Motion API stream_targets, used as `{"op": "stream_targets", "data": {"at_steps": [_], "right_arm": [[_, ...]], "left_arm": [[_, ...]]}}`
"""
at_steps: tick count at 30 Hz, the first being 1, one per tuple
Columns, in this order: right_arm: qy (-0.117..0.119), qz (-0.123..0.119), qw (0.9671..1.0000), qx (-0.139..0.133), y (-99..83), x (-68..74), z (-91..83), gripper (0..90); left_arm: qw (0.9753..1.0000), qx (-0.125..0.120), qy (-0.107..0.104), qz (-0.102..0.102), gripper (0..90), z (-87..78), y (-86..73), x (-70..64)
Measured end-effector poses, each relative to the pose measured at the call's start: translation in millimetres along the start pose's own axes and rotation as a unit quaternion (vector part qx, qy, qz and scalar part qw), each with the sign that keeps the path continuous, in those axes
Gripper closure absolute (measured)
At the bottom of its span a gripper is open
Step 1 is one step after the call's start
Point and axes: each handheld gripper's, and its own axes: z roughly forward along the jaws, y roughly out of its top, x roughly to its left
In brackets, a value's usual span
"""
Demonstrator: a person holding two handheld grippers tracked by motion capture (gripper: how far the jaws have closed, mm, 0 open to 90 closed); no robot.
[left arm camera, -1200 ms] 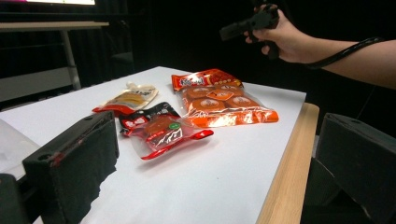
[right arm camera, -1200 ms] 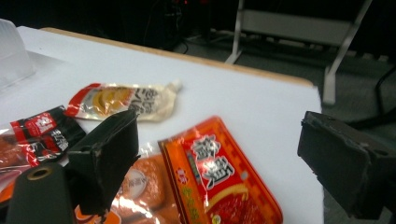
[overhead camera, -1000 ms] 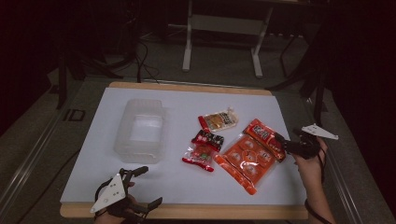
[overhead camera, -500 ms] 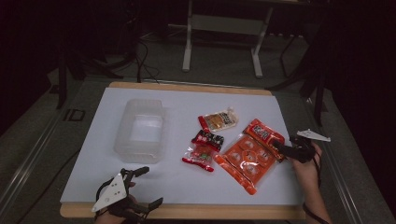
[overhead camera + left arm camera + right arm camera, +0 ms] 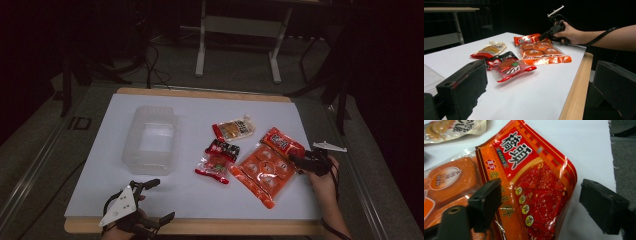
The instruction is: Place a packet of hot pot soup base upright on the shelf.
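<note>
Several snack packets lie right of centre on the white tabletop (image 5: 200, 110): a beige one (image 5: 234, 128), a dark one (image 5: 222, 148), a clear red one (image 5: 212, 167), a big orange one (image 5: 262, 172) and a red-orange one (image 5: 282, 142). My right gripper (image 5: 296, 160) is open at the red-orange packet's near end. In the right gripper view its jaws straddle that packet (image 5: 536, 185) without closing; gripper point (image 5: 544, 202). My left gripper (image 5: 161, 199) stands open and empty at the front edge, its jaws wide apart in the left gripper view (image 5: 539, 87).
A clear plastic tub (image 5: 150, 140) sits left of centre, empty. The wooden table edge (image 5: 574, 87) runs close to my left gripper. Behind the table stand a metal frame (image 5: 240, 30) and cables on a dark floor.
My right gripper has shifted slightly left and nearer, over the end of the red-orange packet. The left gripper has barely moved.
</note>
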Motion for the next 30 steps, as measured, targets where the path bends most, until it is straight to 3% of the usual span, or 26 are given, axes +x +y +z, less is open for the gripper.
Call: {"op": "stream_targets", "data": {"at_steps": [4,7,14,20,23,28,30], "right_arm": [[0.0,0.002,0.9999,0.015,-2.1,3.6,4.8,27.0],[-0.001,0.012,0.9998,0.017,-0.2,4.8,4.5,40.4],[0.019,0.006,0.9992,0.035,6.1,12.1,7.4,72.6],[0.028,0.006,0.9987,0.042,11.1,16.5,6.5,87.6],[0.012,-0.011,0.9988,0.047,14.2,23.0,5.7,89.6],[0.028,0.014,0.9989,0.035,16.8,21.1,0.0,90.0],[0.028,0.005,0.9991,0.031,19.7,23.5,-3.4,90.0]], "left_arm": [[1.0,0.001,0.0,0.001,0.0,0.5,-0.2,-0.4],[1.0,0.002,0.0,0.003,0.0,0.7,-0.1,-0.6],[1.0,0.003,-0.001,0.003,0.0,1.1,-0.1,-0.8],[1.0,0.003,0.0,0.002,0.0,1.0,-0.3,-0.1],[1.0,0.003,0.001,0.003,0.0,0.9,-0.1,-0.1],[1.0,0.001,0.002,0.003,0.0,0.2,0.3,0.6],[1.0,0.0,0.003,0.003,0.0,0.2,0.4,0.9]]}}
